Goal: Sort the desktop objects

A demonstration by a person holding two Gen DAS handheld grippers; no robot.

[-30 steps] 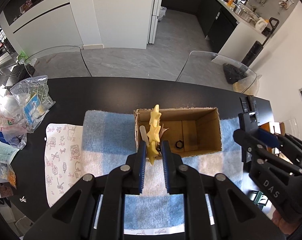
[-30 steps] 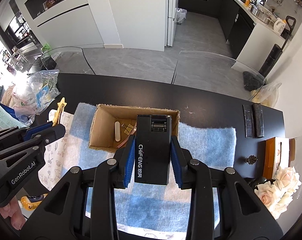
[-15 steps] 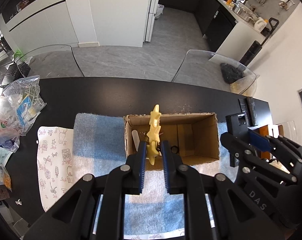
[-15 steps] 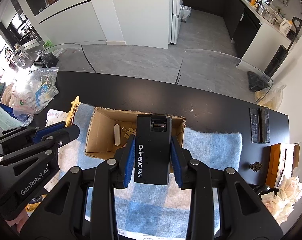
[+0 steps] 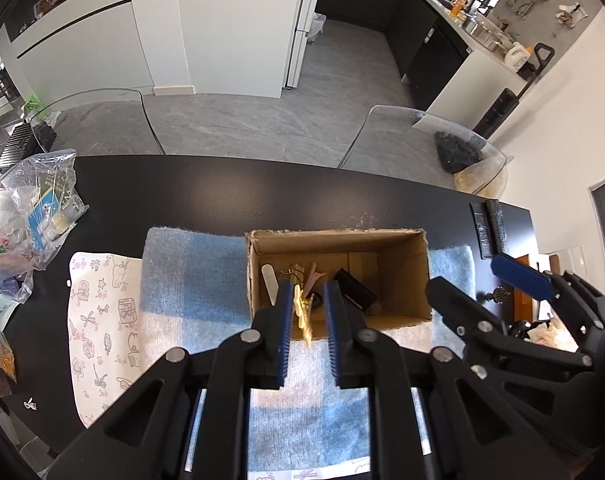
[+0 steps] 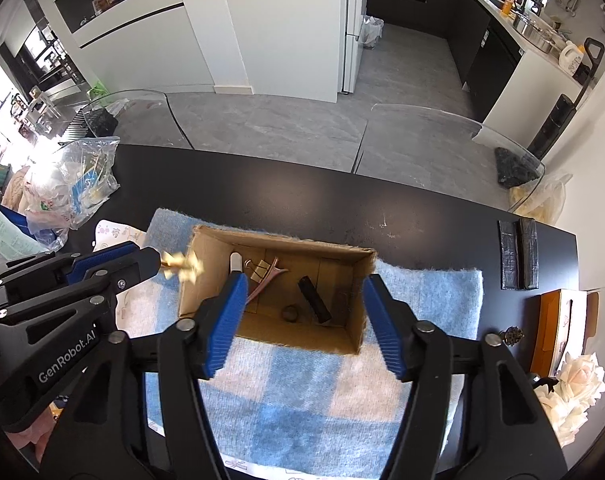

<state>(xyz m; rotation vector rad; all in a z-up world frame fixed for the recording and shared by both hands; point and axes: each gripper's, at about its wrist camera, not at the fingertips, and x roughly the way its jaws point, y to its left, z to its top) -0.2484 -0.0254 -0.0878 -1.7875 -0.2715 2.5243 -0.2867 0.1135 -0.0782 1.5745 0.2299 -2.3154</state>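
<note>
Cardboard box (image 5: 402, 276): just ahead of the left gripper (image 5: 309, 322), on a blue towel (image 5: 190, 280).
Left gripper: jaws parted; blurred yellow star clip (image 5: 302, 314) between them, contact unclear.
Right gripper (image 6: 304, 316): wide open, empty, over the box; black stapler (image 6: 314, 300) lies inside.

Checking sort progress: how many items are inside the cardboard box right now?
5 in the cardboard box: white stick by the left wall, binder clip and pink clip beside it, black block in the middle, dark ring nearer the front. The right gripper may hide more.
</note>
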